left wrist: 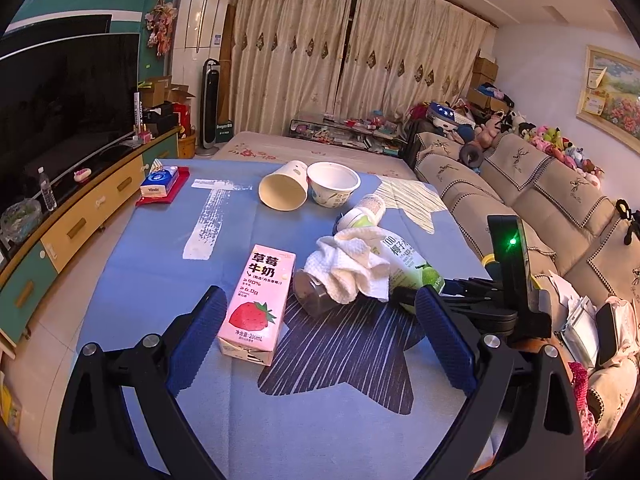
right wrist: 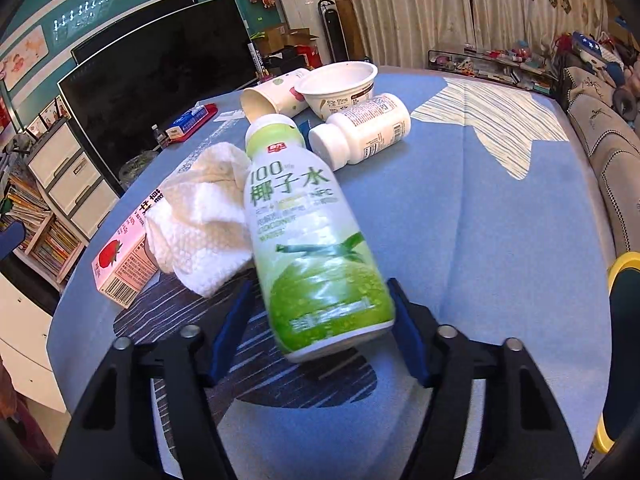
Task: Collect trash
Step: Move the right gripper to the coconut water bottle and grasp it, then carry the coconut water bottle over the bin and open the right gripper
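Note:
A green-and-white coconut water bottle (right wrist: 316, 248) lies on the blue tablecloth (right wrist: 500, 240), its base between the blue pads of my right gripper (right wrist: 320, 284), which is shut on it. In the left wrist view the same bottle (left wrist: 412, 264) is partly hidden by a crumpled white paper towel (left wrist: 352, 264). My left gripper (left wrist: 320, 296) is open over the table. A pink strawberry milk carton (left wrist: 256, 300) stands just inside its left finger (left wrist: 196, 340), untouched. The towel (right wrist: 200, 224) rests against the bottle's left side.
A small dark jar (left wrist: 310, 292) lies under the towel. Further back lie a white pill bottle (right wrist: 360, 130), a tipped paper cup (right wrist: 272, 98) and a white bowl (right wrist: 340, 86). A tissue pack (left wrist: 160, 184) sits at the far left corner. A sofa (left wrist: 540, 184) runs along the right.

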{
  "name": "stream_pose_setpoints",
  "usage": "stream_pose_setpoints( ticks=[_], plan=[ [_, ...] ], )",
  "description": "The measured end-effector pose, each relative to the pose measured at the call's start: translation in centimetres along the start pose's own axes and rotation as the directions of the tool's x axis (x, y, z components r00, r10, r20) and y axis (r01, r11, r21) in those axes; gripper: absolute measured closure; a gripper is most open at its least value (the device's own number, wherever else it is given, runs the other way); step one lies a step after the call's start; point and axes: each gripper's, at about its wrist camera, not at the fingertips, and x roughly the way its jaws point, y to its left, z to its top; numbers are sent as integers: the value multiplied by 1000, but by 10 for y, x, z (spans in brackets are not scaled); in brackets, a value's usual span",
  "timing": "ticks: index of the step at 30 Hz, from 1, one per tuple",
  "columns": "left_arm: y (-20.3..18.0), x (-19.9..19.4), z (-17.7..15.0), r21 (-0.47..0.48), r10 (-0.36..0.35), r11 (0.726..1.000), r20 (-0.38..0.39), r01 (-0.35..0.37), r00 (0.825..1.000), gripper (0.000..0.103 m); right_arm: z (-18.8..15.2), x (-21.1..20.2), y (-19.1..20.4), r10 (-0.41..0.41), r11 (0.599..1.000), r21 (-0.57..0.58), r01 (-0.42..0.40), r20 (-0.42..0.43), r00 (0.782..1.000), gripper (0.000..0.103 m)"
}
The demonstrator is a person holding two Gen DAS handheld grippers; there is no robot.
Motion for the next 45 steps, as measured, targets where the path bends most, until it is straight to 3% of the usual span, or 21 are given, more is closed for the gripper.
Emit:
stream_pose_setpoints(
  ticks=[8, 18, 34, 45],
  plan=[
    [-2, 5, -2, 1, -7, 1000, -9, 7, 1000, 9, 0, -43, 0, 14, 1000, 9, -15, 103, 995, 49],
    [-9, 3, -3, 13, -11, 1000, -2, 11, 1000, 9, -2, -109, 6, 8, 1000, -2, -8, 239, 971, 52],
    [-19, 10, -9, 31, -22, 999, -22, 22, 1000, 9, -18, -131, 2, -23, 1000, 20, 19, 266, 964, 53],
    [-28, 19, -10, 47, -21, 999, -42, 23, 999, 9, -19, -149, -40, -107, 990, 126, 70, 317, 942, 53]
  ],
)
